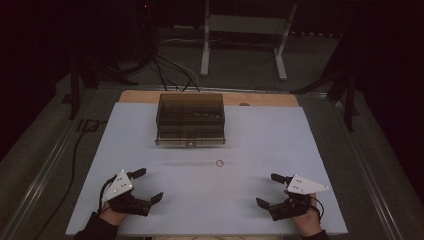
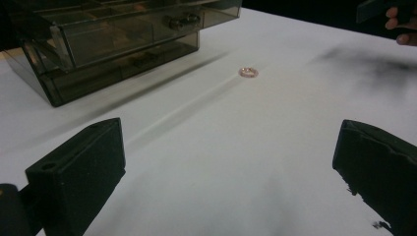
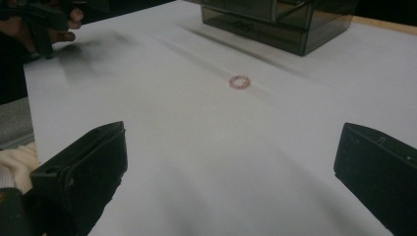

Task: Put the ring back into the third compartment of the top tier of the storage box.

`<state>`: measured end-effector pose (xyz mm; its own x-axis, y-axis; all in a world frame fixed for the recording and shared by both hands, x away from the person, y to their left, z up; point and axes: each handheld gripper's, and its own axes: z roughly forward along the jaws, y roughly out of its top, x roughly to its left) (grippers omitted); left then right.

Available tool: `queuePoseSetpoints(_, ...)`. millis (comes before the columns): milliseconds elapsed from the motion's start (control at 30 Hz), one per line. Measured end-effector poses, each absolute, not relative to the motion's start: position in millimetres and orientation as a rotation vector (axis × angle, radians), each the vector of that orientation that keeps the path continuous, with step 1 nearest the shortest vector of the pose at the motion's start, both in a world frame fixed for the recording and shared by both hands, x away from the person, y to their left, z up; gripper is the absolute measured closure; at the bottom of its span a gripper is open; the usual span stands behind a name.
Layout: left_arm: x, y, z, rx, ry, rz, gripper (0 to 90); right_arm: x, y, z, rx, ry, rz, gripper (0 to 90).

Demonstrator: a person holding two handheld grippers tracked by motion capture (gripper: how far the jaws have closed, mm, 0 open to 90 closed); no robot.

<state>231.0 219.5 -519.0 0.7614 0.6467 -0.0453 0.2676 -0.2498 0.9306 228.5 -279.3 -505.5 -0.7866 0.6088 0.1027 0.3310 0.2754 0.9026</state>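
room is dark; grey floor (image 1: 45, 130) around the bench, black cables (image 1: 172, 75) trailing behind it, a white-legged metal stand (image 1: 245, 30) at the back. wide white rectangular tabletop (image 1: 280, 150) over a wooden board whose tan edge (image 1: 140, 96) shows at the far side. surface is matte, plain, soft shadows under the tools. smoked translucent plastic drawer box (image 1: 190, 119) sits at the far centre of the table, lower drawer pulled slightly out, small knob facing the person. left gripper (image 1: 150, 186), black with grey three-cornered plate, near left corner, jaws spread wide, holding nothing. right gripper (image 1: 267, 190), same build, near right corner, jaws spread wide too, nothing between them. small pink beaded ring (image 1: 219, 163) lies flat on the bare white surface, just in front of the box, right of its centre, well apart from both grippers, roughly between them.
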Motion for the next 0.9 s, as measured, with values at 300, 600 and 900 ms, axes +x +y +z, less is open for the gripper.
queuePoseSetpoints(300,231,220,-519,1.834,0.709,0.42,0.6,232,-273,-496,0.84,2.264,1.544,0.0)
queuePoseSetpoints(600,231,220,-519,1.834,0.708,0.418,0.5,245,-260,-486,0.813,2.246,1.55,0.0)
queuePoseSetpoints(900,231,221,-518,1.823,0.709,0.425,0.5,258,-252,-481,0.826,2.234,1.563,0.0)
